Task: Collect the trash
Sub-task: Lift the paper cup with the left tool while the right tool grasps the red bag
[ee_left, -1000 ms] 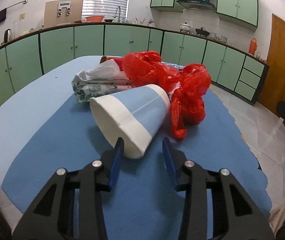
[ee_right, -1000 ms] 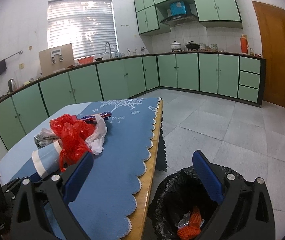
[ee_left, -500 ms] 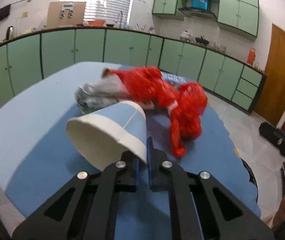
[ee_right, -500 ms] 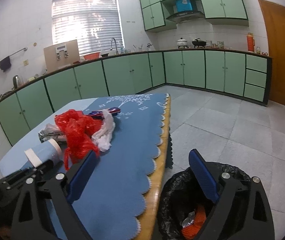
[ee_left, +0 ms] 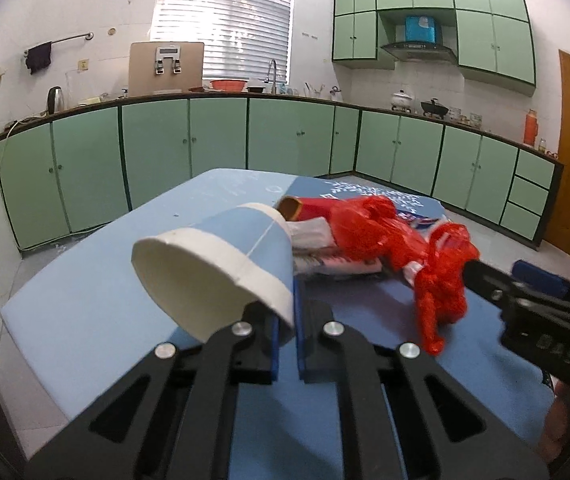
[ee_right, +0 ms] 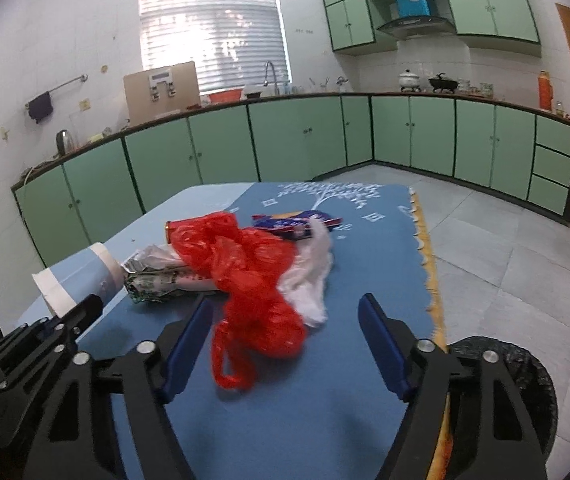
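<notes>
My left gripper [ee_left: 289, 322] is shut on the rim of a blue and white paper cup [ee_left: 221, 268] and holds it tilted above the table; the cup also shows in the right wrist view [ee_right: 79, 276]. My right gripper [ee_right: 285, 332] is open, its fingers on either side of a crumpled red plastic bag [ee_right: 253, 276] on the blue tablecloth [ee_right: 349, 400]. The red bag [ee_left: 437, 276] also shows in the left wrist view. Beside the bag lie a white plastic bag [ee_right: 309, 276], a crumpled printed wrapper [ee_right: 157, 276] and a blue snack wrapper [ee_right: 293, 224].
A bin with a black liner [ee_right: 517, 380] stands on the floor just right of the table's edge. A red cardboard tube [ee_left: 305, 208] lies behind the trash pile. Green kitchen cabinets [ee_right: 305, 140] line the far walls. Grey tiled floor [ee_right: 505, 248] lies to the right.
My left gripper shut on the cup's rim and lifted it. My right gripper swung left from over the bin to the table and now straddles the red bag.
</notes>
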Motion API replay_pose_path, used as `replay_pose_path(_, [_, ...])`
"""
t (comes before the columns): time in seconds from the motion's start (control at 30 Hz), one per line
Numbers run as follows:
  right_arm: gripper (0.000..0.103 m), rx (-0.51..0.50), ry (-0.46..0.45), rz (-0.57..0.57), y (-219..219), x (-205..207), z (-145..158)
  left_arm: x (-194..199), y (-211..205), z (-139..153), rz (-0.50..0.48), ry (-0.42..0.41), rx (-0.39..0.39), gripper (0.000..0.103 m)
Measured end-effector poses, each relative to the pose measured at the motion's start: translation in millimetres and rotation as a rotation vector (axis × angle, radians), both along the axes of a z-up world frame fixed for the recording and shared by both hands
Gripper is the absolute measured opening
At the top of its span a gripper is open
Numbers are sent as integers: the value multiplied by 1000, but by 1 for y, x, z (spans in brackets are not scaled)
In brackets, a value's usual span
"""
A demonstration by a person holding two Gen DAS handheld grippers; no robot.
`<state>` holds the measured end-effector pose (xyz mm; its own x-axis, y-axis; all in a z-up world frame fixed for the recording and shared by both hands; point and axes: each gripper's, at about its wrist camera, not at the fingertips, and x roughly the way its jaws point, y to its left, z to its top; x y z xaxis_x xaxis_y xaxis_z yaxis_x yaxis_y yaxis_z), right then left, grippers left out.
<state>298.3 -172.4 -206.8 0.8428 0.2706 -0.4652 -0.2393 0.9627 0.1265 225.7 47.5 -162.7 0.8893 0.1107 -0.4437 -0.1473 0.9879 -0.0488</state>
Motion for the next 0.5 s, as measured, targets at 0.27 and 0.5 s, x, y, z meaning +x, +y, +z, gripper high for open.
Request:
replay_pose_path(0.27, [29, 16, 86, 41, 18, 30, -8, 3, 15, -2, 6, 2, -14, 5])
replay_pose_path(0.5, [14, 6, 62, 75, 18, 19, -5, 1, 12, 0, -6, -2, -16, 5])
